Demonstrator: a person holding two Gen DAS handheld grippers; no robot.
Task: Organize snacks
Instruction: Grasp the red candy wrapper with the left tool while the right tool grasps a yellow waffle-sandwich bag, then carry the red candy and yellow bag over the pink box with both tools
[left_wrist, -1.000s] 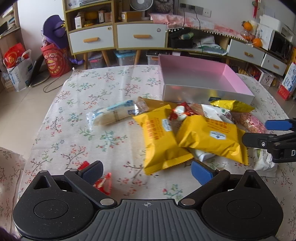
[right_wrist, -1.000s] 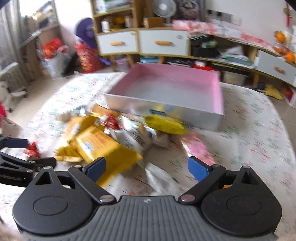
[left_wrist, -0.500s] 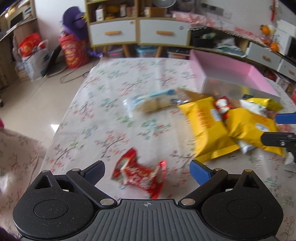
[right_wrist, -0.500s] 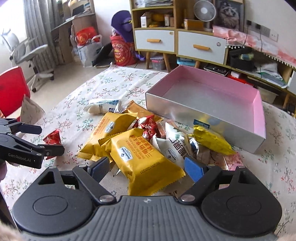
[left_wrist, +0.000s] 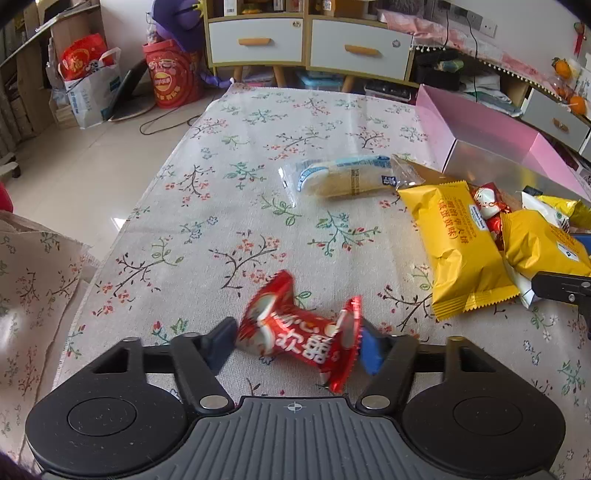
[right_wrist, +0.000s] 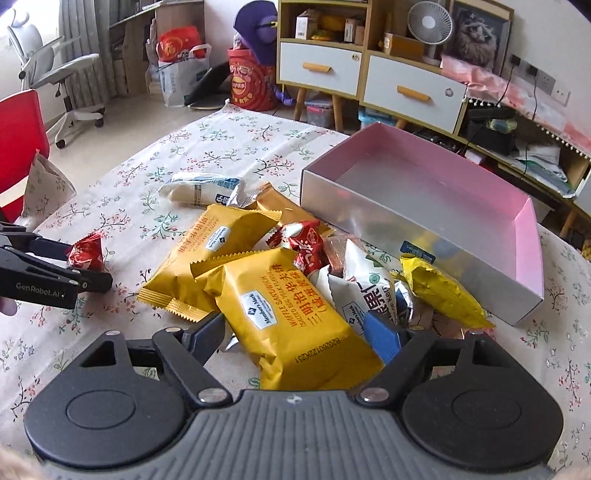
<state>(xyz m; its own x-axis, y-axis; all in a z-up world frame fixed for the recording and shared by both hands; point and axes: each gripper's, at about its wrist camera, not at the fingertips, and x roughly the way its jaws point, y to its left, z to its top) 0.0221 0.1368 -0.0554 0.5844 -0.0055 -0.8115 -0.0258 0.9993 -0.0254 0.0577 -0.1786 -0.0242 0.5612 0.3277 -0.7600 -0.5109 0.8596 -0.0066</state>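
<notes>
My left gripper (left_wrist: 297, 345) has its jaws closed against both ends of a small red snack packet (left_wrist: 301, 332), near the table's left front; the packet also shows in the right wrist view (right_wrist: 85, 253). My right gripper (right_wrist: 295, 334) has its jaws around a yellow waffle packet (right_wrist: 288, 314), narrowed toward it; contact is unclear. A pile of snacks lies beside it: another yellow packet (right_wrist: 207, 254), a red one (right_wrist: 306, 247), a white one (right_wrist: 360, 291). The pink-lined silver box (right_wrist: 424, 218) stands behind, with nothing in it.
A white-blue wrapped roll (left_wrist: 343, 179) lies apart on the floral tablecloth (left_wrist: 221, 206). The table's left edge drops to the floor. Cabinets (right_wrist: 369, 81) and bags stand behind. A red chair (right_wrist: 18, 144) is at the left.
My left gripper moved forward over the red packet and its jaws closed onto it. My right gripper came down to the yellow waffle packet and its jaws narrowed.
</notes>
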